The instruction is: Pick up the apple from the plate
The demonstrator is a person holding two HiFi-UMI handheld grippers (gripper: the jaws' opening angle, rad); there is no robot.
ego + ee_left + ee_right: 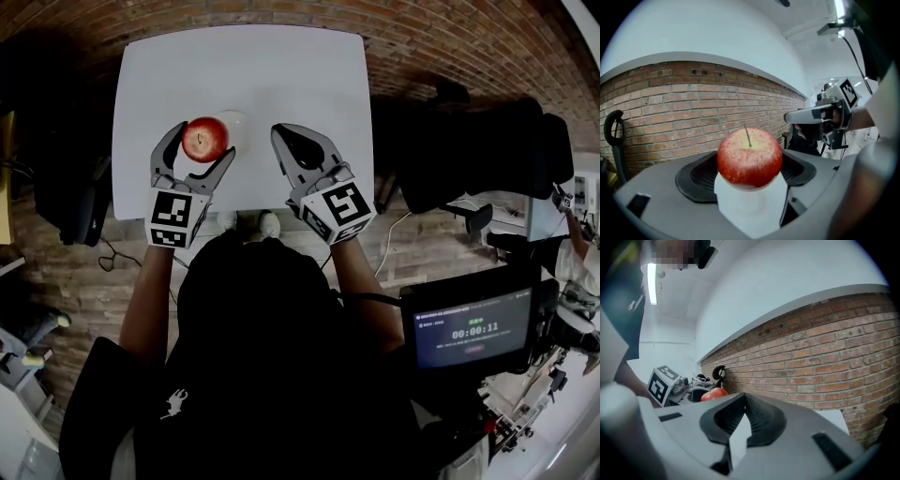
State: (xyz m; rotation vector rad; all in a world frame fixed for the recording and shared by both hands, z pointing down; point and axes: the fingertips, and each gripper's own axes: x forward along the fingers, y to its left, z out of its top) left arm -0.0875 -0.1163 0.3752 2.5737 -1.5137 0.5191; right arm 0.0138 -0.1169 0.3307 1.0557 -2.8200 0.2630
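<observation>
A red apple (204, 139) with a short stem sits between the jaws of my left gripper (202, 142), which is shut on it over the left part of the white table (244, 66). In the left gripper view the apple (749, 157) fills the gap between the dark pads (696, 176). A small white plate (238, 122) lies just right of the apple, hard to tell from the tabletop. My right gripper (278, 134) hovers to the right of the plate, jaws shut and empty, its fingertips (743, 401) touching. From there the apple (712, 393) shows at the left.
The table stands on a red brick floor (450, 37). A dark chair (487, 150) is to the right and dark gear (66, 197) to the left. A screen with a timer (473, 330) sits at lower right.
</observation>
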